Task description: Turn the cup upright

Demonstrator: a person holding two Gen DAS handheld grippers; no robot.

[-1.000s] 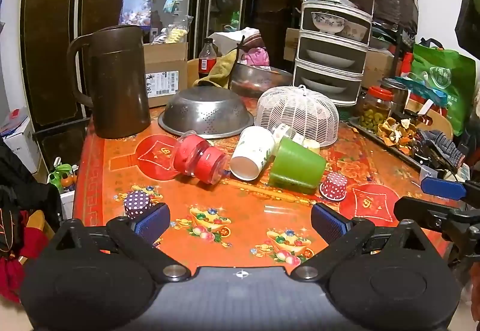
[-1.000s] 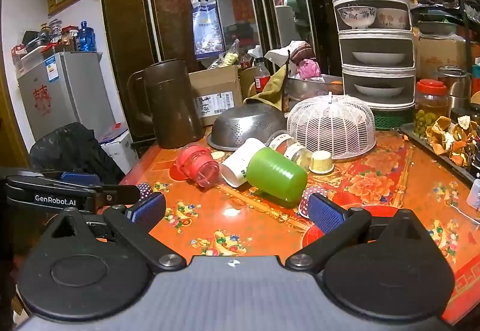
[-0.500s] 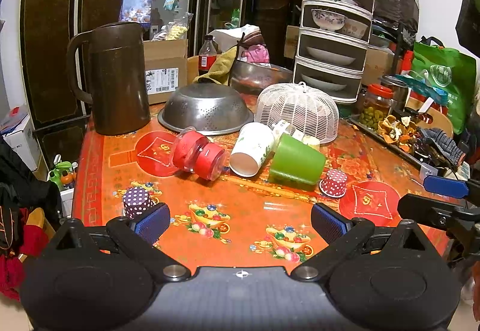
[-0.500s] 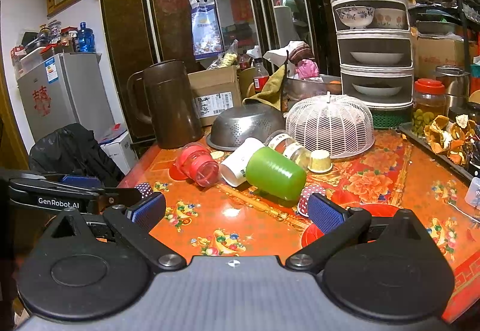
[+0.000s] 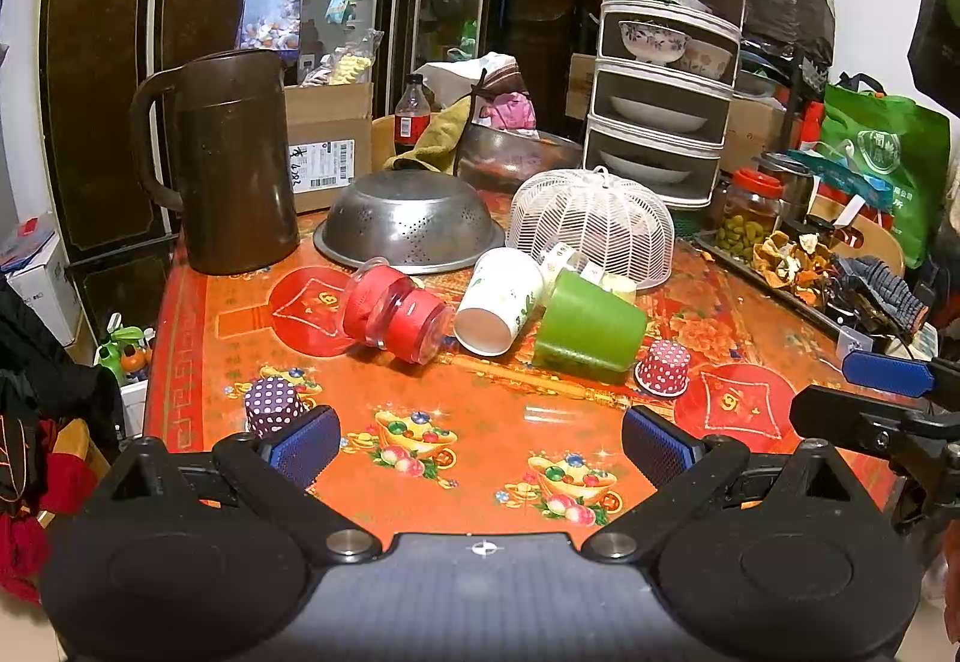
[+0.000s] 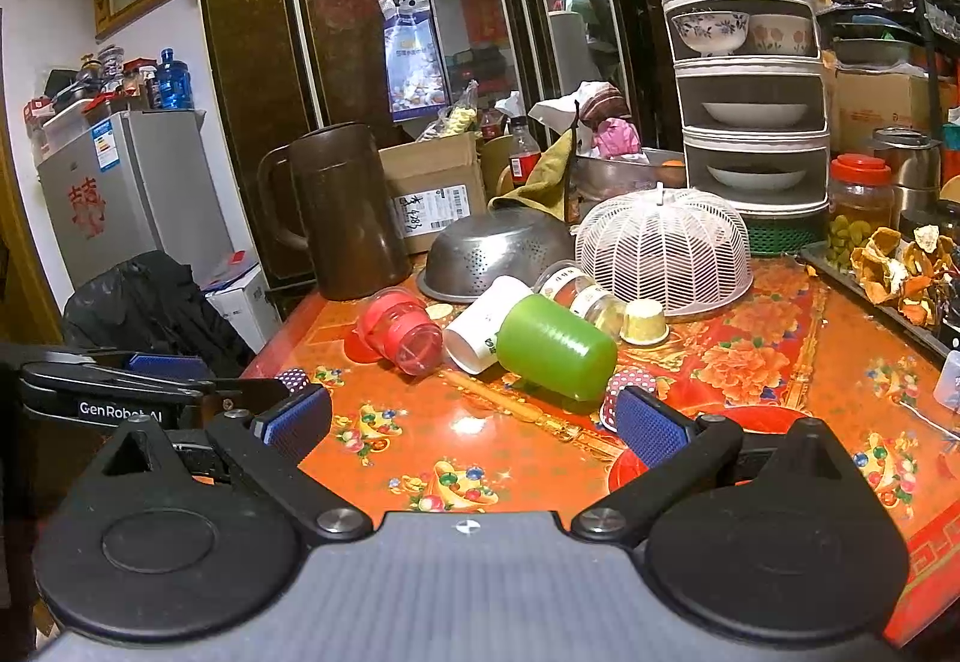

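Both tongs, left (image 5: 480,443) and right (image 6: 471,422), are spread wide and hold nothing as I hover them over the near edge of the red desk (image 5: 480,422). At my left tongs' twelve o'clock, three cups lie toppled together mid-desk: red (image 5: 399,312), white (image 5: 501,299), green (image 5: 588,326).

Both cameras sit low at the near edge of the bench (image 5: 480,422), each looking forward across it toward the far cabinets. The left wrist view stands further left and sees the right gripper (image 5: 882,392) at its right edge; the right wrist view sees the left gripper (image 6: 162,371) at its left edge. Both share the green cup (image 5: 588,326) (image 6: 555,347), jug (image 5: 231,164) (image 6: 348,218) and colander (image 5: 411,221) (image 6: 498,251) at middle distance.
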